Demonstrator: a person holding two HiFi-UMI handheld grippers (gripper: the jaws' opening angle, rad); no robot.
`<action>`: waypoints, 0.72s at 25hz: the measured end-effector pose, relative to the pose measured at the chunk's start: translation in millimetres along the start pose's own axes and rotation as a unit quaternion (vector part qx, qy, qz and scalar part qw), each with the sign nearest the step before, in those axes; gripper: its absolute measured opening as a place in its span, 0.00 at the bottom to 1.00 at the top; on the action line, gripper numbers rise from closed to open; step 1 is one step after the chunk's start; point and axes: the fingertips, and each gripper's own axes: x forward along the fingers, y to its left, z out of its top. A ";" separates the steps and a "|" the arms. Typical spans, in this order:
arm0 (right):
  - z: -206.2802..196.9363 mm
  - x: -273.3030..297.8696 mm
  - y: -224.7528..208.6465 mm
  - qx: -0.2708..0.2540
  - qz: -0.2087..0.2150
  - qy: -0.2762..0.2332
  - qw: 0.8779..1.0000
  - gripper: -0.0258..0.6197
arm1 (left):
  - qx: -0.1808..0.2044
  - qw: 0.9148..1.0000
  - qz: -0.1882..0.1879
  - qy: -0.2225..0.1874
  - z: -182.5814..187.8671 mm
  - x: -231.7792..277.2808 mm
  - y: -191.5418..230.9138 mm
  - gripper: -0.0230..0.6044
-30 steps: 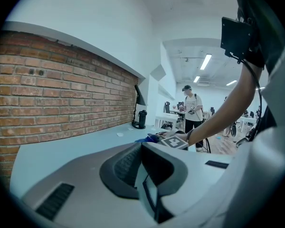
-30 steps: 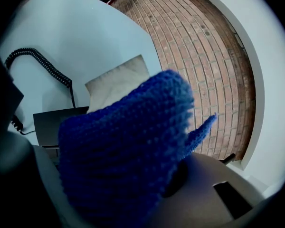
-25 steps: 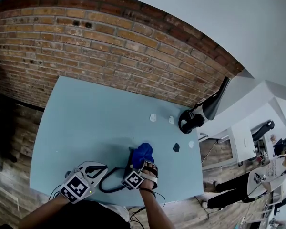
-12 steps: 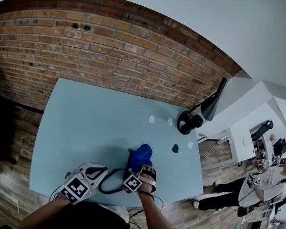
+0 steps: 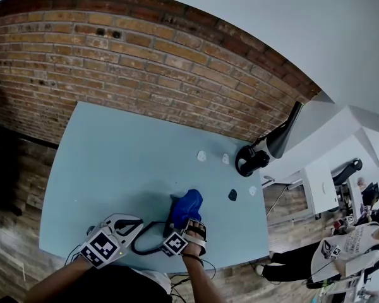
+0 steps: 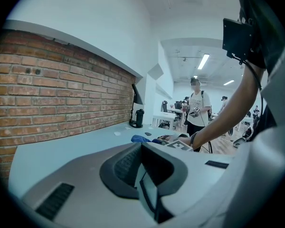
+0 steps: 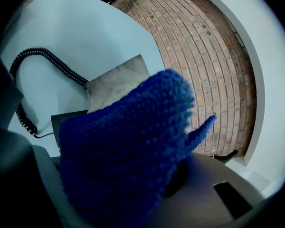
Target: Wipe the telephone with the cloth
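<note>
Wiping apparently mid-course: right tongs [image 5: 187,218] pinch cloth [image 5: 188,203] over telephone [image 7: 118,79]; left tongs [image 6: 143,178] pressed together, empty.

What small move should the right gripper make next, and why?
Probably a short sweep of the blue cloth across the telephone. The right gripper has its fingers shut on the cloth, the head view shows the cloth resting on the telephone, and bare grey surface lies just ahead of it.
</note>
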 end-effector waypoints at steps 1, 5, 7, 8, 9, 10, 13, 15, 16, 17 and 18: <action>-0.8 -0.9 0.1 0.001 -0.002 0.001 1.000 0.13 | -0.001 1.000 -0.001 0.001 -0.2 0.2 -0.3 0.02; -6.1 -0.7 6.6 -0.005 -0.003 0.011 1.000 0.13 | -0.001 1.000 -0.002 0.004 -0.8 0.2 -1.3 0.02; -9.9 -2.8 10.9 -0.020 0.008 0.021 1.000 0.13 | -0.001 1.000 -0.004 0.006 -2.2 0.3 -2.3 0.02; -10.6 -4.0 11.8 -0.024 0.010 0.023 0.999 0.13 | -0.001 1.000 -0.004 0.006 -2.7 0.4 -2.8 0.02; -8.6 -4.6 12.1 -0.020 0.009 0.017 1.000 0.13 | -0.001 1.000 -0.005 0.006 -2.9 0.5 -3.1 0.02; -5.2 -5.3 12.6 -0.011 0.008 0.007 1.000 0.13 | -0.001 1.000 -0.005 0.006 -3.0 0.6 -3.2 0.02; -8.5 -8.8 18.0 -0.015 0.014 0.017 1.000 0.13 | -0.002 1.000 -0.007 0.006 -2.6 0.8 -3.4 0.02; -9.6 -10.3 21.8 -0.016 0.017 0.017 1.000 0.13 | -0.004 1.000 -0.008 0.005 -2.0 1.0 -3.7 0.02; -9.8 -11.2 23.0 -0.015 0.017 0.016 1.000 0.13 | -0.005 1.000 -0.009 0.005 -1.7 1.1 -4.2 0.02; -10.4 -12.3 23.5 -0.015 0.015 0.017 1.000 0.13 | -0.005 1.000 -0.011 0.005 -1.5 1.3 -4.9 0.02; -9.7 -13.5 23.3 -0.012 0.013 0.015 1.000 0.13 | -0.005 1.000 -0.012 0.006 -1.7 1.6 -5.8 0.02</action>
